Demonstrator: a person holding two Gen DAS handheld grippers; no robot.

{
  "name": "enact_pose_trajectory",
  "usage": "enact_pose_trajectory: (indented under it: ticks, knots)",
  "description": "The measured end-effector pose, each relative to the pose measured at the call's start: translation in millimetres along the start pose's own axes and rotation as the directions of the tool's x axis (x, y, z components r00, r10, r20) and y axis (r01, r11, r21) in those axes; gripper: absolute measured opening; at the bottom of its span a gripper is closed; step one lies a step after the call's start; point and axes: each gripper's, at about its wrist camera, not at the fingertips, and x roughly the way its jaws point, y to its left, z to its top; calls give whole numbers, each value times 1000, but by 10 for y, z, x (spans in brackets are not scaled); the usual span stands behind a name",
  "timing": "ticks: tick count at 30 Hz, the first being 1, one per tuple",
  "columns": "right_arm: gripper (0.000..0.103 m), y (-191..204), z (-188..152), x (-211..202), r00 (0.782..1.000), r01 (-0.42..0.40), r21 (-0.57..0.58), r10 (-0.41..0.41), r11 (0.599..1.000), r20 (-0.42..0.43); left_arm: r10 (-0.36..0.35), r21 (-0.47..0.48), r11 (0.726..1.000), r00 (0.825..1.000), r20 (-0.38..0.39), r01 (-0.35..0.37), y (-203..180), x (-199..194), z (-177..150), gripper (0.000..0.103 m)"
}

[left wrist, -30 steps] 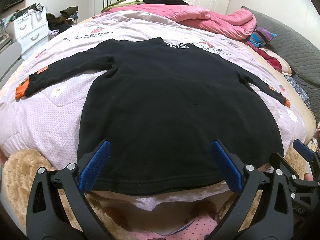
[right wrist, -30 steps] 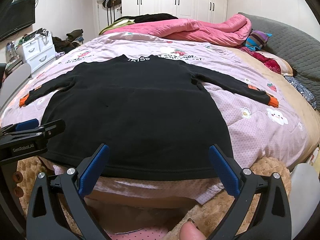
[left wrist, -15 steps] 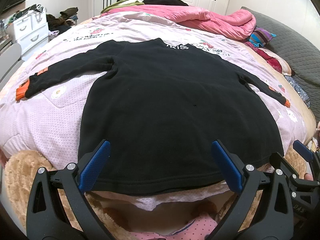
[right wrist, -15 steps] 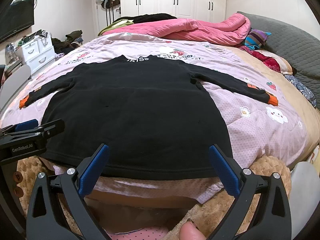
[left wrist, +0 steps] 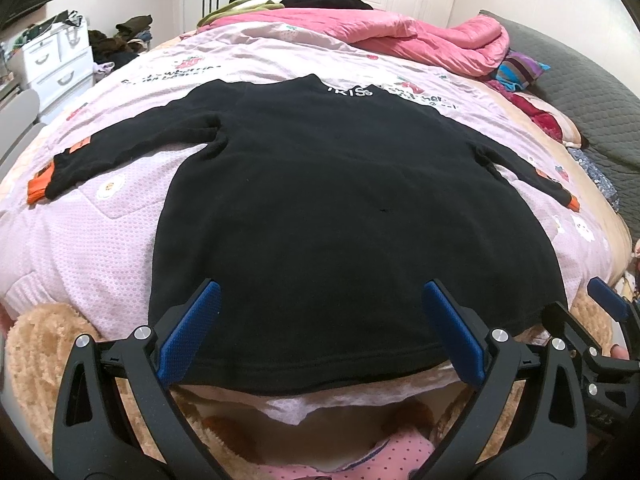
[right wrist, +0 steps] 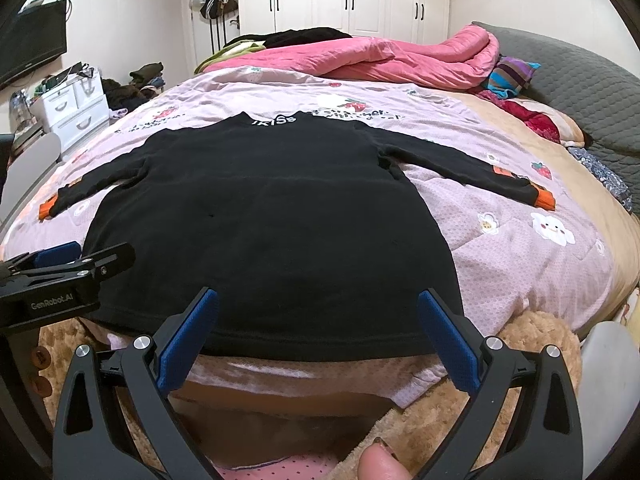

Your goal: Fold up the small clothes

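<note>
A small black long-sleeved top (left wrist: 340, 208) lies flat on the bed, back up, sleeves spread to both sides, orange cuffs at the ends. White letters show at its collar. It also shows in the right wrist view (right wrist: 272, 224). My left gripper (left wrist: 320, 300) is open and empty, hovering over the hem at the near bed edge. My right gripper (right wrist: 318, 304) is open and empty over the hem too. The left gripper's fingers (right wrist: 68, 260) show at the left of the right wrist view.
The top lies on a pink printed quilt (left wrist: 80, 248) over a brown fuzzy blanket (right wrist: 532, 360). A pink duvet (right wrist: 380, 60) and clothes are piled at the far end. White drawers (right wrist: 72, 108) stand left of the bed. A grey headboard (right wrist: 580, 80) is at right.
Both grippers have shifted very slightly; the top has not moved and both stay open.
</note>
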Motion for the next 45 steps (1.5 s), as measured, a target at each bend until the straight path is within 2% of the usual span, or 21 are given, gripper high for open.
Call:
enact_pose_trajectory:
  ticks: [20, 29, 45]
  knots:
    - [99, -140, 587, 138, 998, -58, 40, 57, 998, 26, 6, 0, 1000, 1000, 29, -6, -37, 107, 446, 95]
    - [99, -206, 783, 242, 998, -58, 64, 57, 996, 26, -4, 6, 1000, 999, 37, 4, -88, 209, 689, 95]
    - [99, -362, 1087, 267, 997, -37, 108, 29, 993, 76, -24, 21, 1000, 998, 56, 23, -207, 373, 1076, 95]
